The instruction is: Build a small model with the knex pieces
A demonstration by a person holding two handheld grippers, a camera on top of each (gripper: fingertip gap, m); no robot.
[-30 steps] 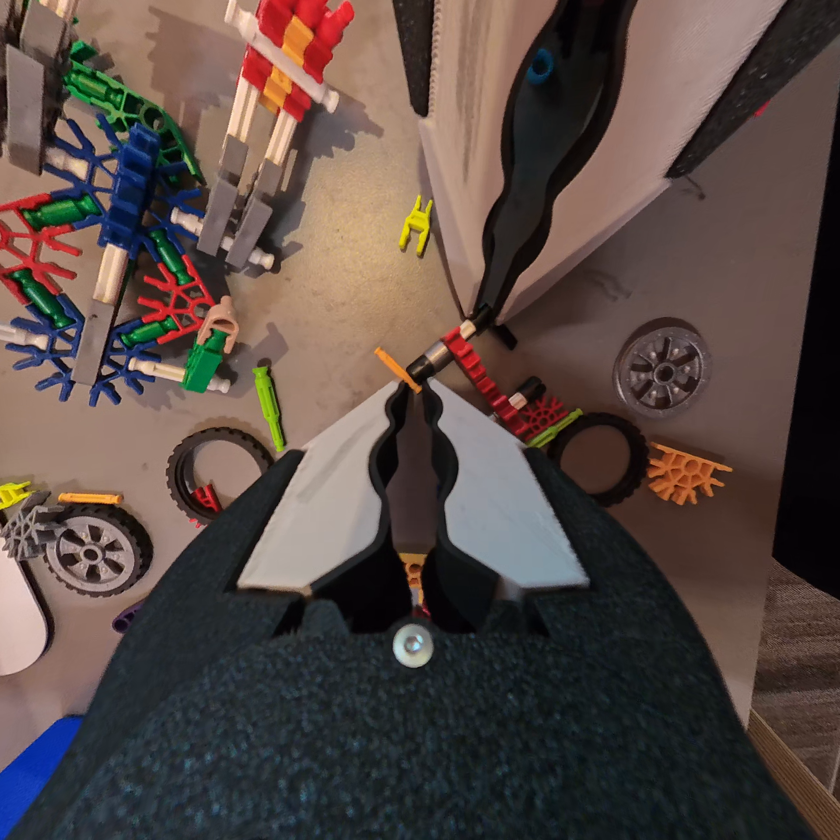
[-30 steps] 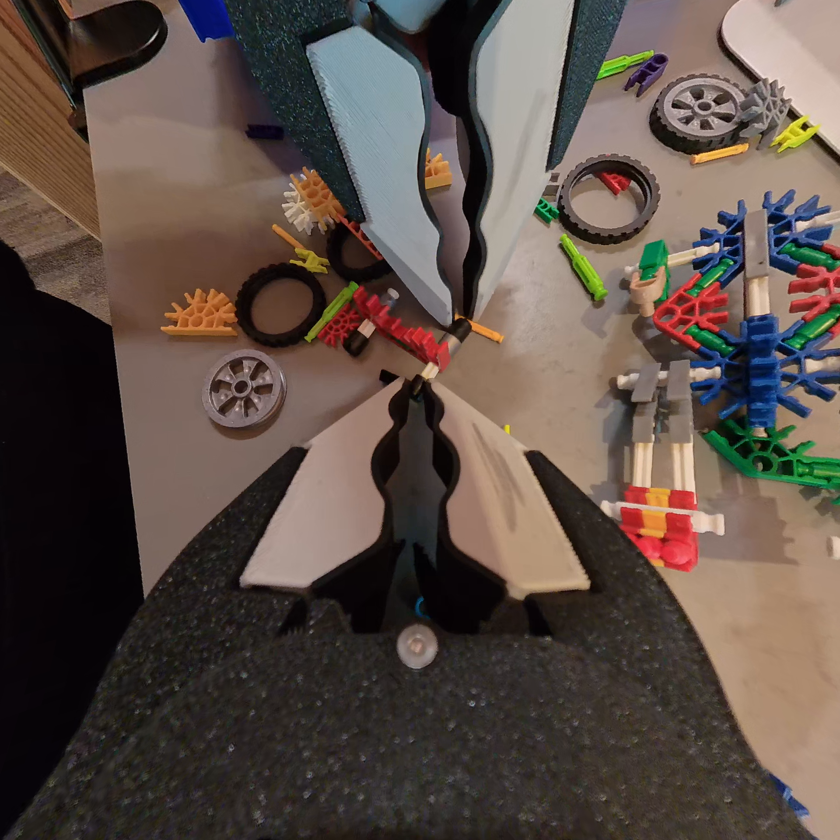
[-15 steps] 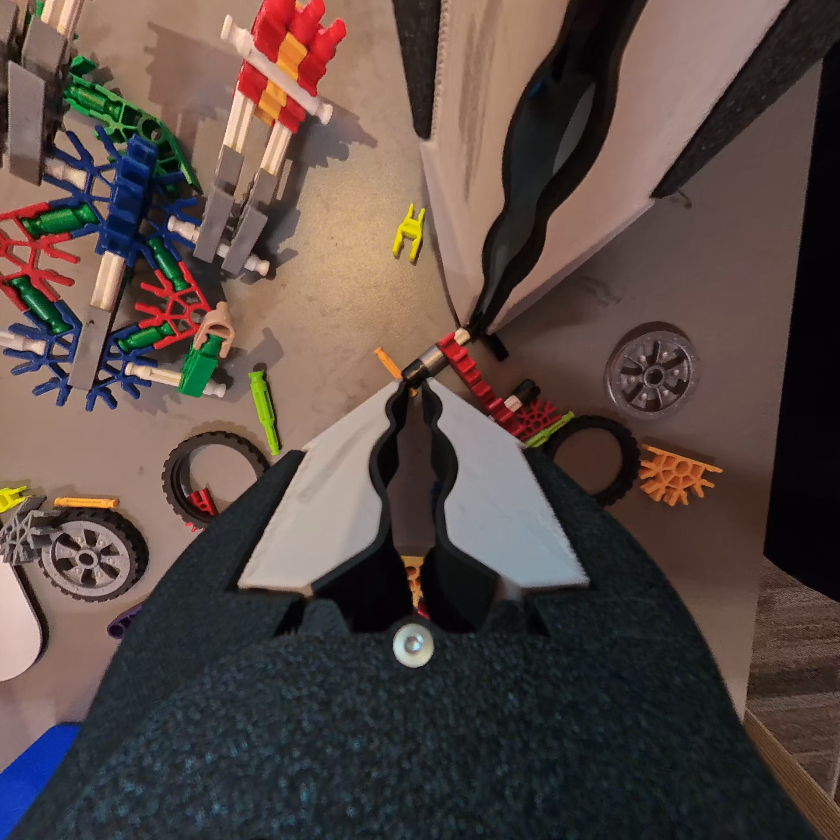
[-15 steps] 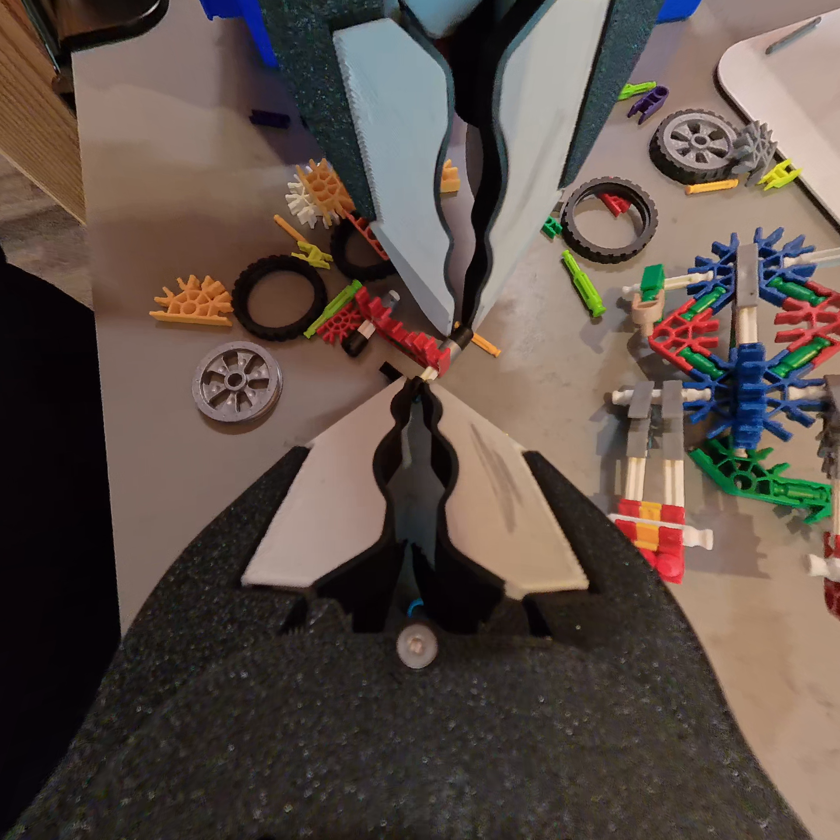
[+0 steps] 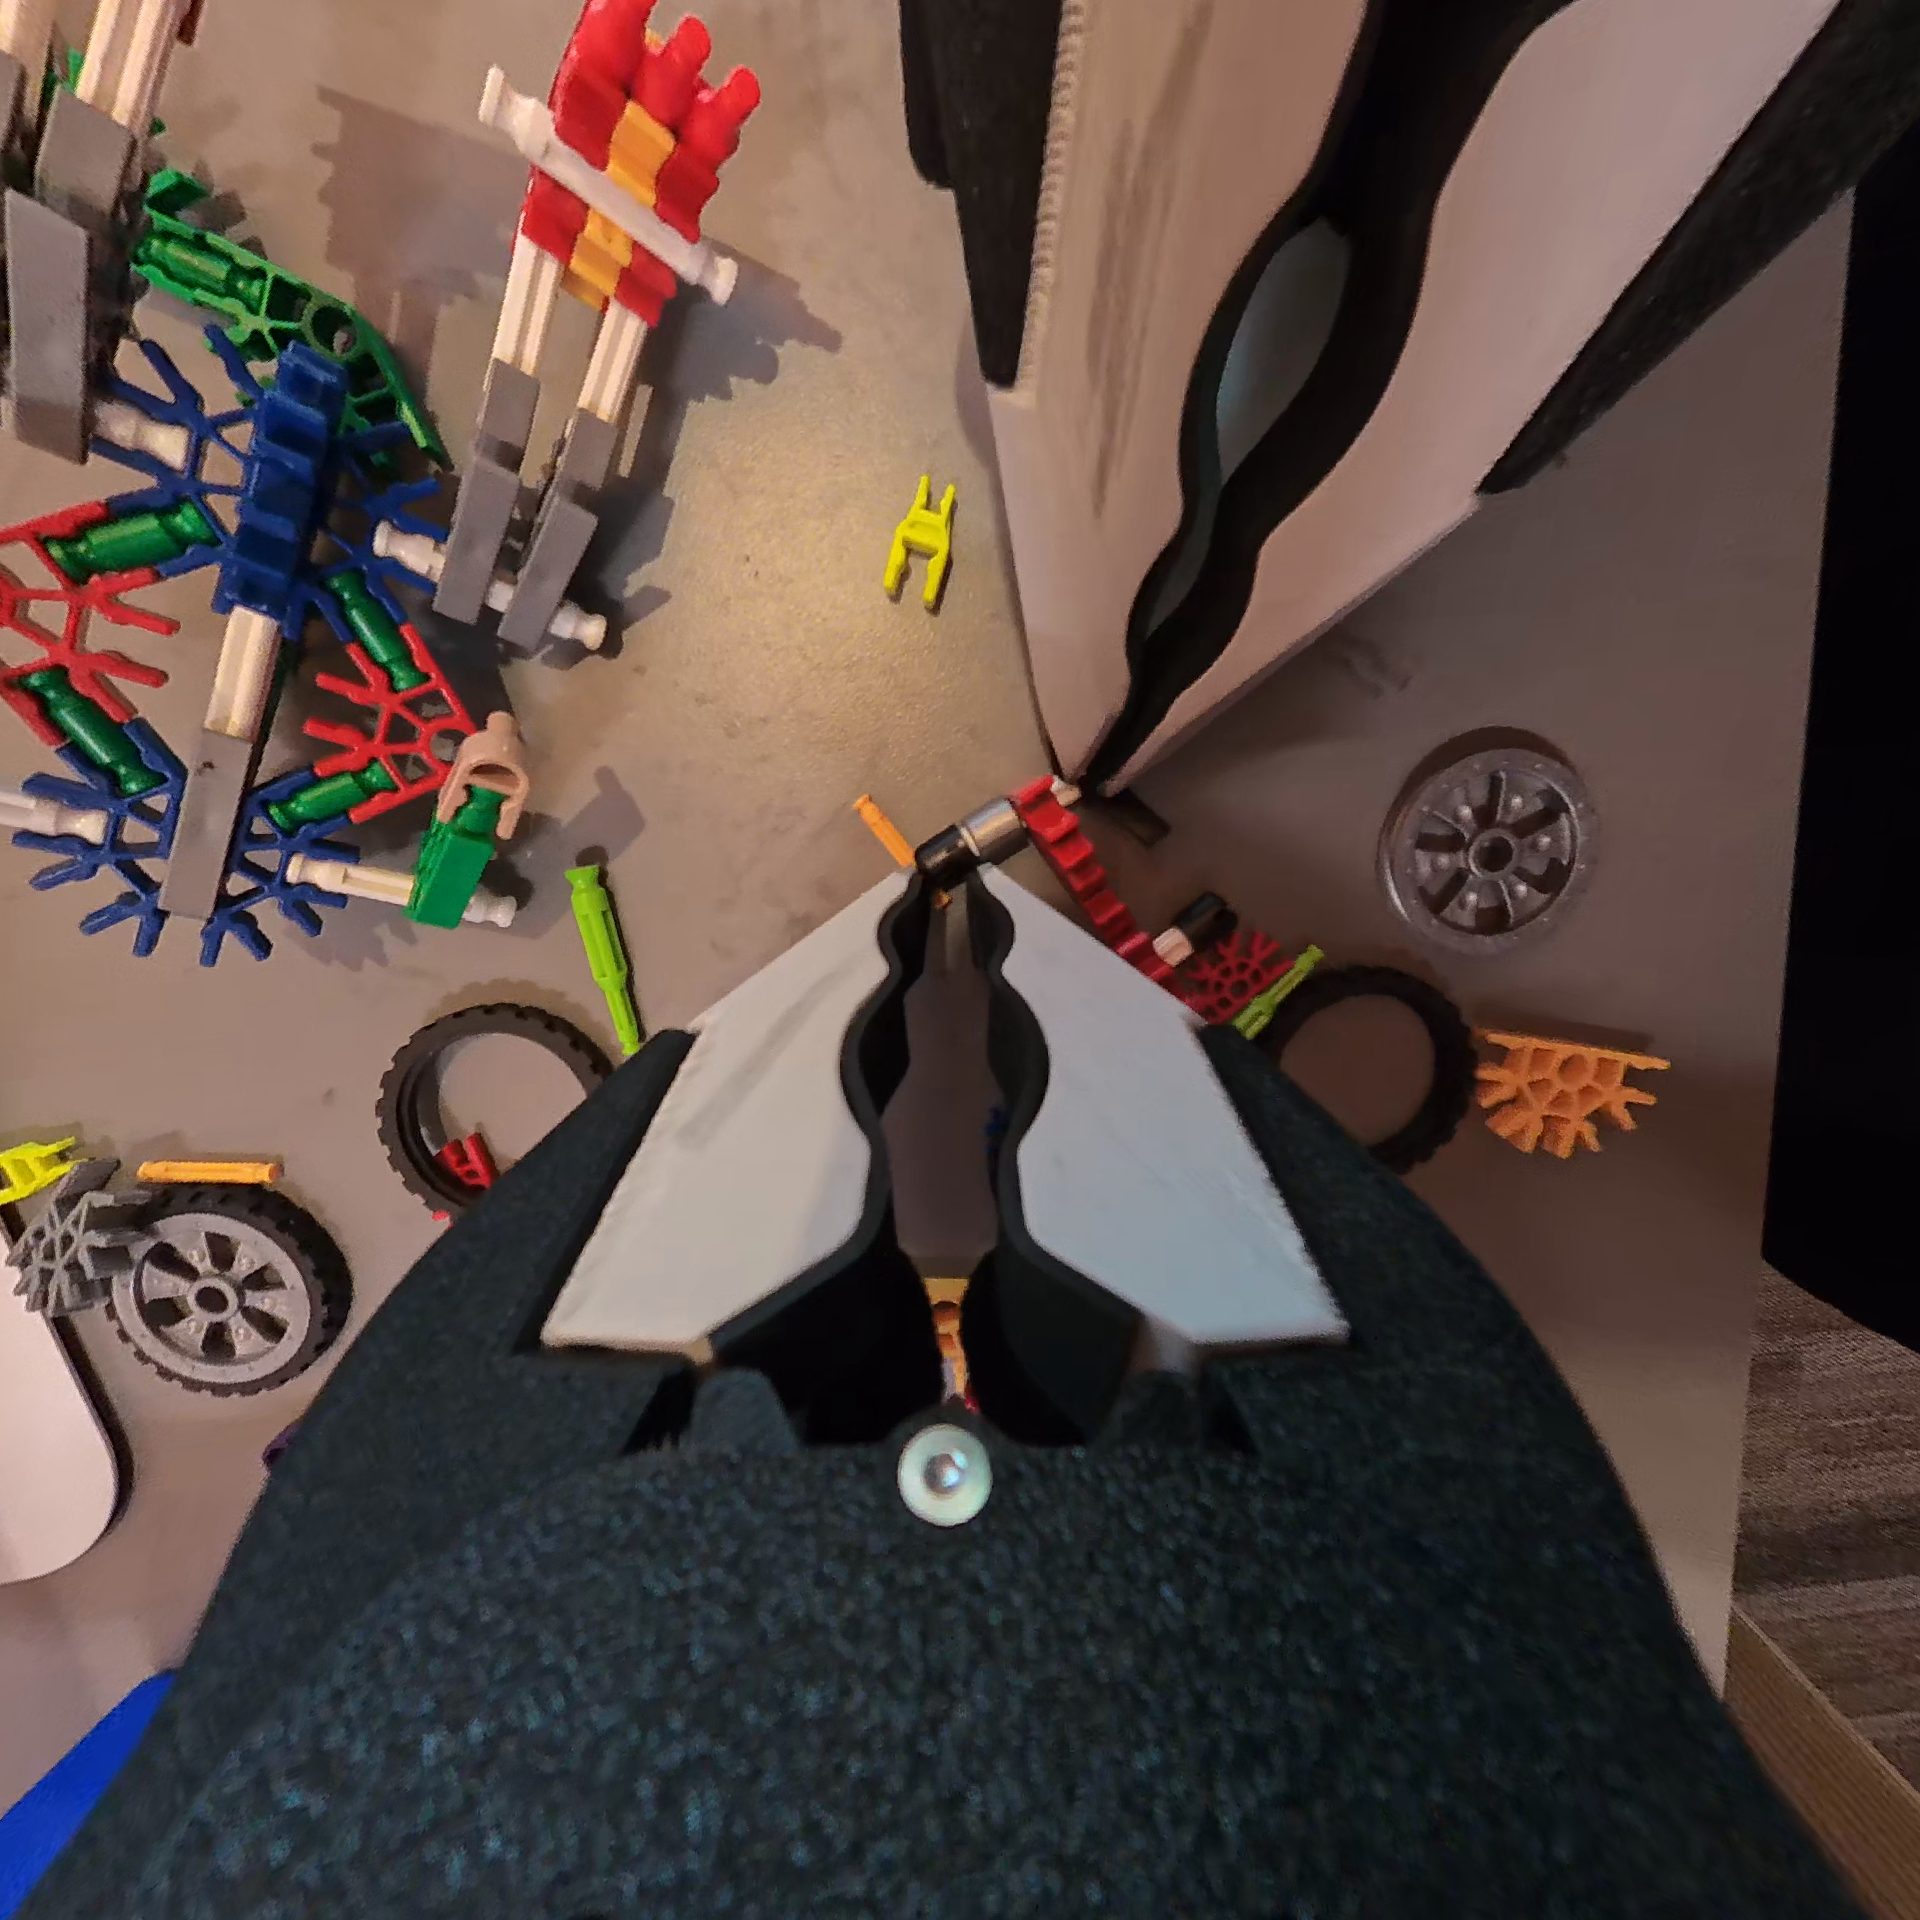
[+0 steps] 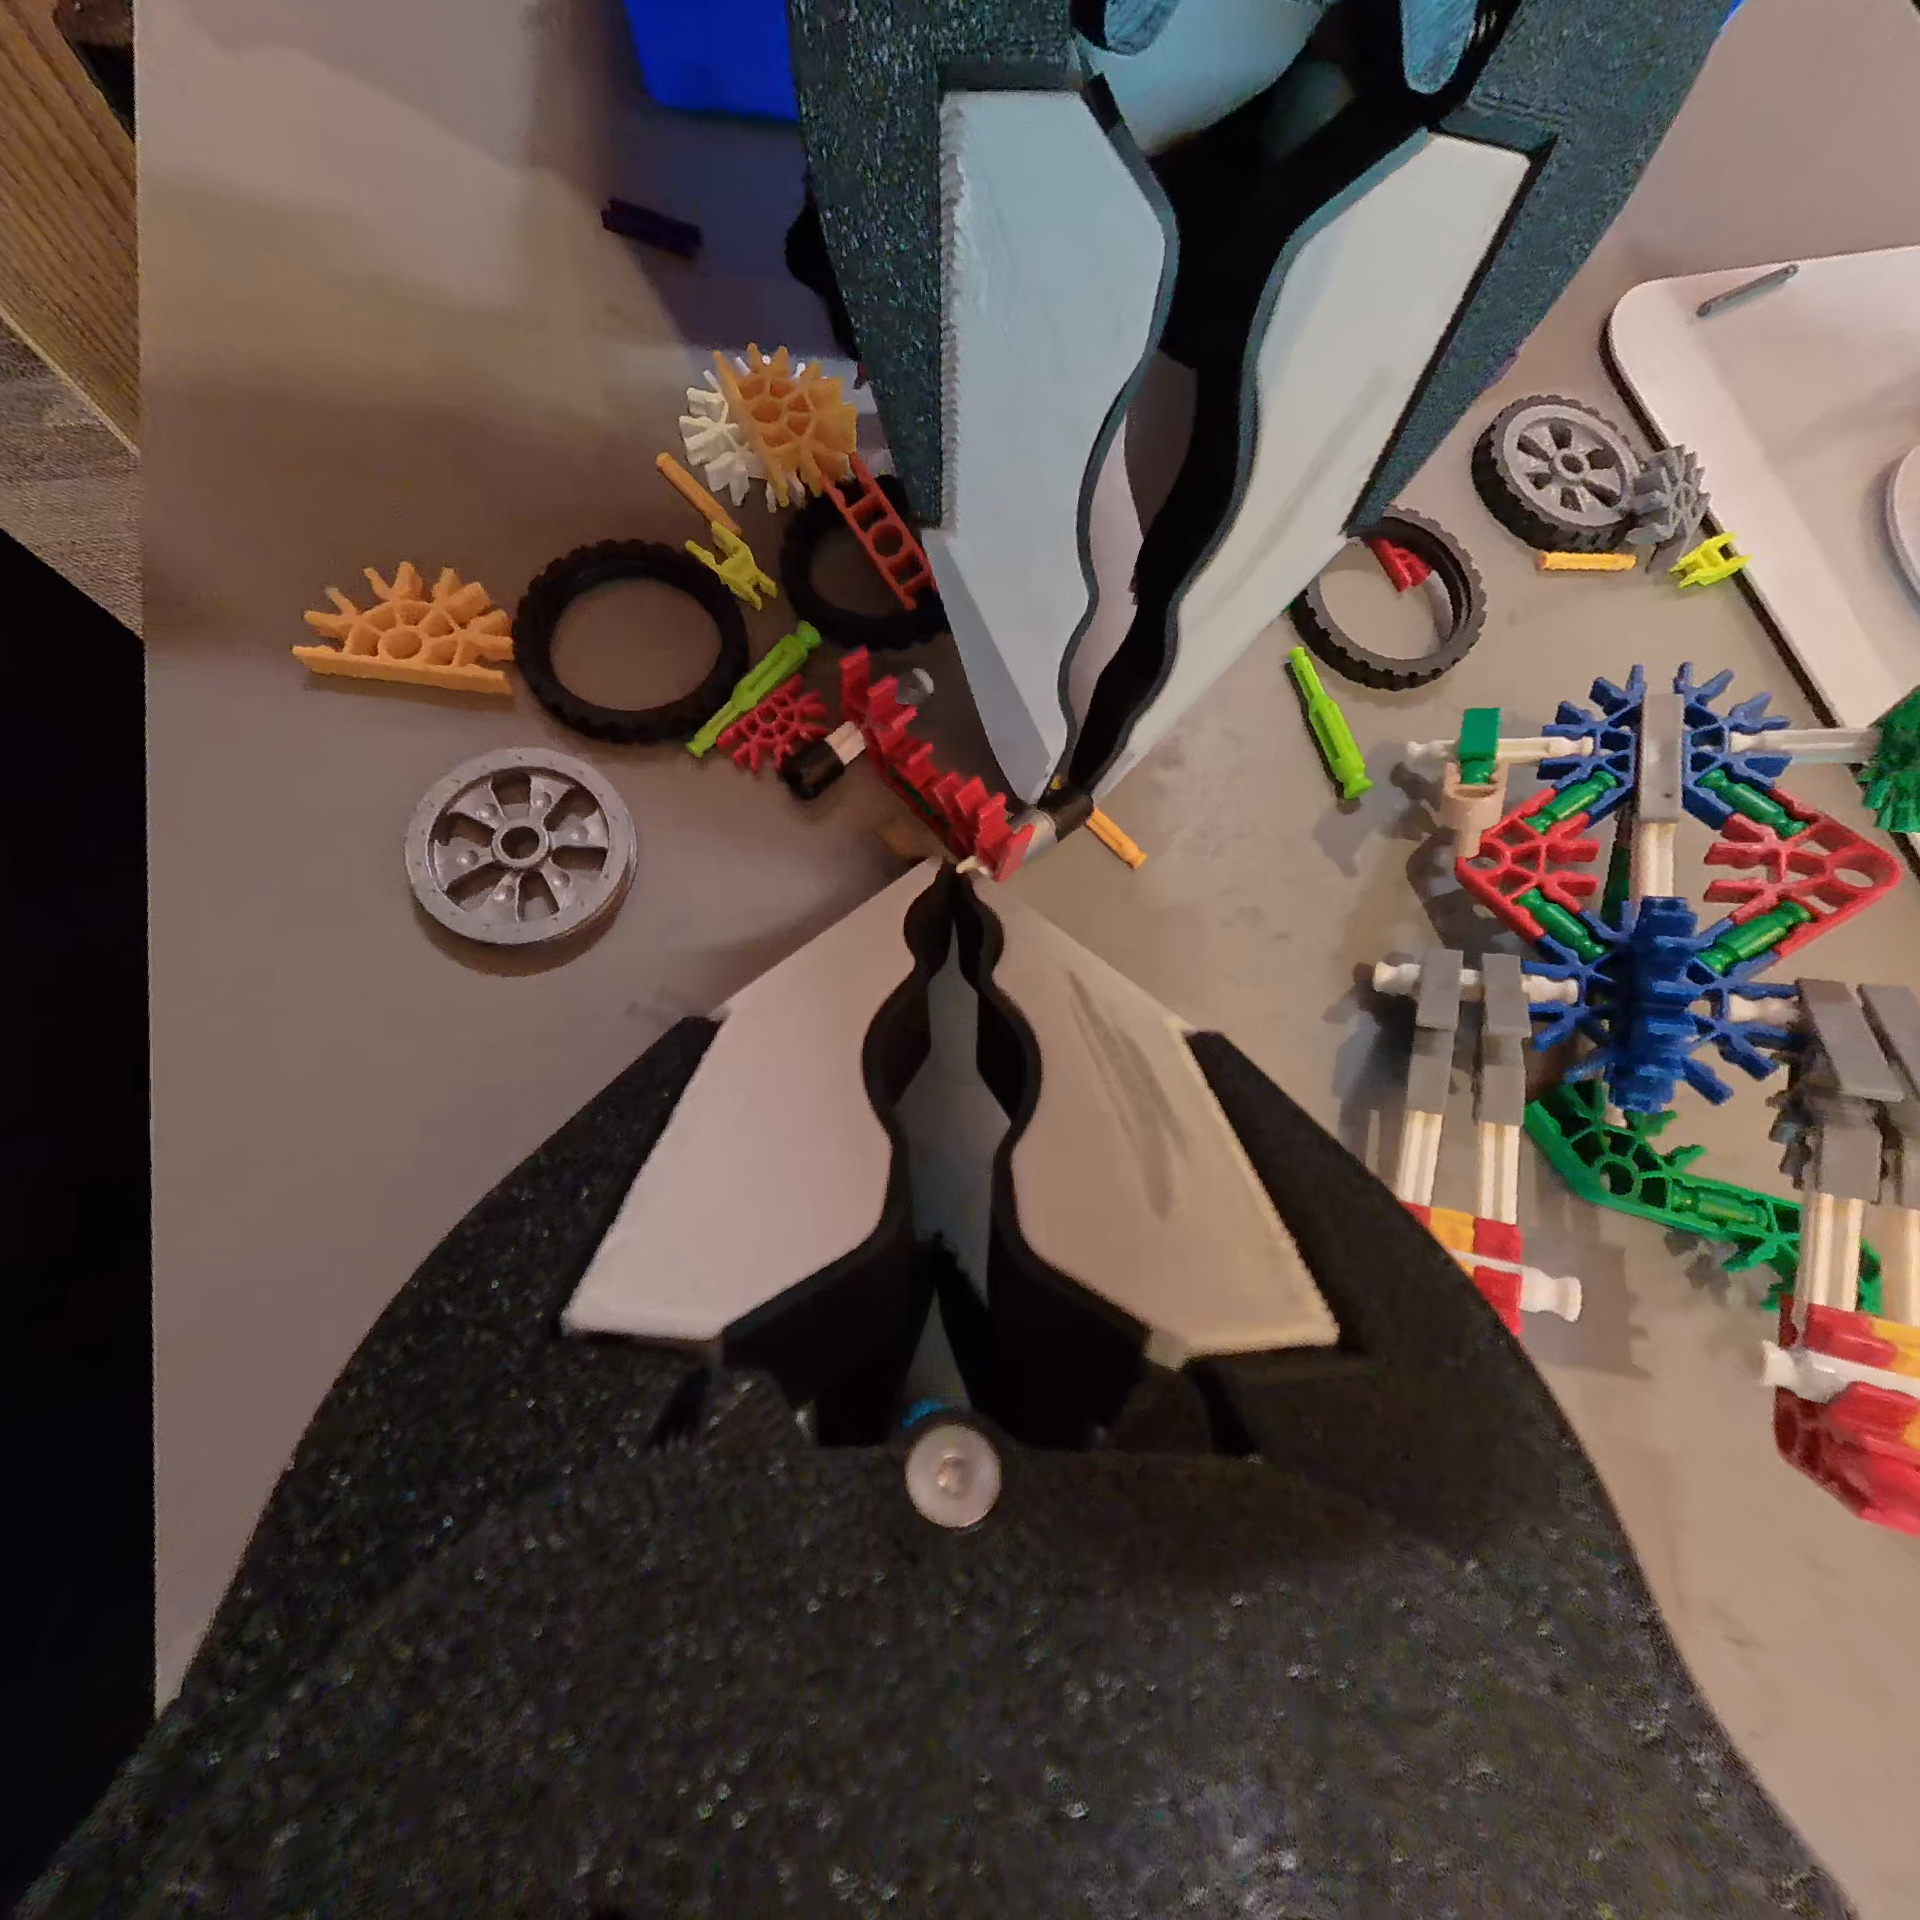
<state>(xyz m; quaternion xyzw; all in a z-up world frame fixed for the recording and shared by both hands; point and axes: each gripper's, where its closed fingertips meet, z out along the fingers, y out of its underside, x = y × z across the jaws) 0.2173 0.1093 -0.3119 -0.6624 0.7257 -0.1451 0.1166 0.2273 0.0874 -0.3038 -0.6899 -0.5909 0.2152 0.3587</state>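
A short red toothed strip (image 5: 1081, 883) carries a white rod with a black-and-silver cap (image 5: 971, 840). My left gripper (image 5: 945, 883) is shut on the cap end. My right gripper (image 5: 1086, 779) comes down from above and pinches the white rod tip. In the right wrist view my right gripper (image 6: 951, 873) is shut on the rod tip. The left gripper (image 6: 1060, 790) meets it tip to tip at the cap (image 6: 1051, 821). The red strip (image 6: 925, 774) runs off to the upper left. A small orange rod (image 5: 881, 826) lies on the grey table just under the tips.
A large built model (image 6: 1652, 987) of blue, red and green pieces lies to one side. A grey wheel hub (image 6: 520, 847), black tyres (image 6: 629, 655), an orange half connector (image 6: 405, 639) and green rods lie near the table edge. A white tray (image 6: 1787, 436) stands beyond. Left and right tips are no more than a few centimetres apart.
Both grippers stay shut on the piece. Their tips have drawn slightly closer together. The right wrist view has pulled back, so more of the left gripper shows.
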